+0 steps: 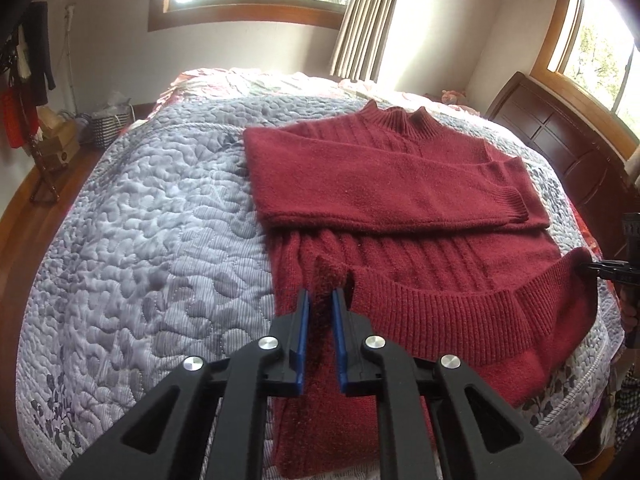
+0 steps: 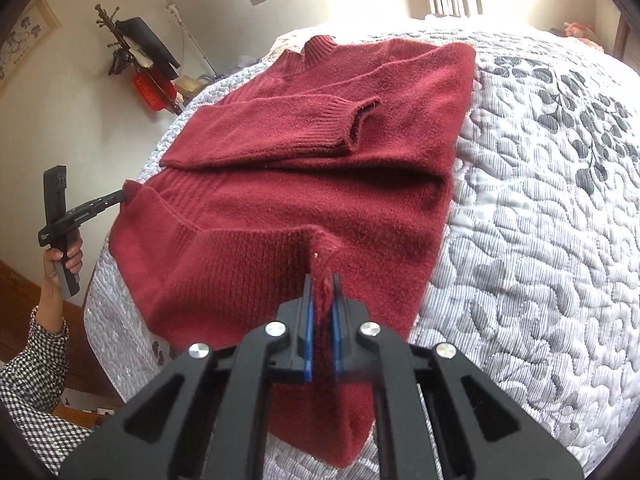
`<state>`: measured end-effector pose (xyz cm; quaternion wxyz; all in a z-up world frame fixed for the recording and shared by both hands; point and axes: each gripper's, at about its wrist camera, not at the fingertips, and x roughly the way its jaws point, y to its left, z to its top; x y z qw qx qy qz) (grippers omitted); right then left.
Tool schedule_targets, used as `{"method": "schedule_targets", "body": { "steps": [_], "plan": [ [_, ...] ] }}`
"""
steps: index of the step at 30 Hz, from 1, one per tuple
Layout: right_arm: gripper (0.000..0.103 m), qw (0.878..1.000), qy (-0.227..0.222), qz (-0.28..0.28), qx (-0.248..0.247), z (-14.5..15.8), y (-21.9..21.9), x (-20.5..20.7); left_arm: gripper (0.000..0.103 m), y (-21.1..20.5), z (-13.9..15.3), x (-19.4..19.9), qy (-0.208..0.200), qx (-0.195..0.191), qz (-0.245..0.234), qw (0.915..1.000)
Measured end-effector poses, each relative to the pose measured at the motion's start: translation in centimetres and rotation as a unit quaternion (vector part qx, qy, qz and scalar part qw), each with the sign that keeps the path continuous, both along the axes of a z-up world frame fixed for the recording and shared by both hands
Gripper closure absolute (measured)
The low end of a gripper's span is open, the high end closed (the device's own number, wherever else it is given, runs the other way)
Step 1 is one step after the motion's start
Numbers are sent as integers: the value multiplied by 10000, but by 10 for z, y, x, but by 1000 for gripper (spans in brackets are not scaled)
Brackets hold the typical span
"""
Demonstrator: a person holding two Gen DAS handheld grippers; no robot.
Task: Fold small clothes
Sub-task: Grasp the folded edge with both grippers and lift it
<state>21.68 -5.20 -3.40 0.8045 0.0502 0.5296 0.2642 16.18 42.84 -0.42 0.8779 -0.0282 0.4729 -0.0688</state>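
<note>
A fuzzy, rib-knit dark red sweater [image 1: 400,184] lies flat on the bed [image 1: 140,220], its quilted grey cover stitched in pebble shapes, both sleeves crossed over the chest. A coat rack [image 2: 132,60] stands by the wall and a dark wooden headboard [image 1: 560,136] beyond. My left fingers [image 1: 322,300] are pinched tight on one corner of the ribbed hem, my right fingers [image 2: 321,284] clamped on the other corner, hem raised between them. My left hand [image 2: 66,256] grips its handle upright, checked sleeve [image 2: 32,360] below.

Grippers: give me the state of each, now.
Left gripper: shut on the red sweater, at its hem.
Right gripper: shut on the red sweater, also at the hem.
</note>
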Motion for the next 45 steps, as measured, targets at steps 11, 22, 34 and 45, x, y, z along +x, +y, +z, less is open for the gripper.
{"method": "schedule_targets", "body": {
  "steps": [11, 22, 34, 45],
  "plan": [
    [65, 9990, 421, 97, -148, -29, 19, 12, 59, -22, -30, 30, 373, 316, -226, 9986],
    [97, 9994, -281, 96, 172, 13, 3, -18, 94, -5, 12, -20, -461, -26, 41, 9989],
    [97, 9999, -48, -108, 29, 0, 9, -22, 95, 14, 2, -48, -486, -341, 334, 9977],
    [97, 9979, -516, -294, 239, 56, 6, 14, 96, 22, 53, 18, -879, -860, 502, 9911]
  ]
}}
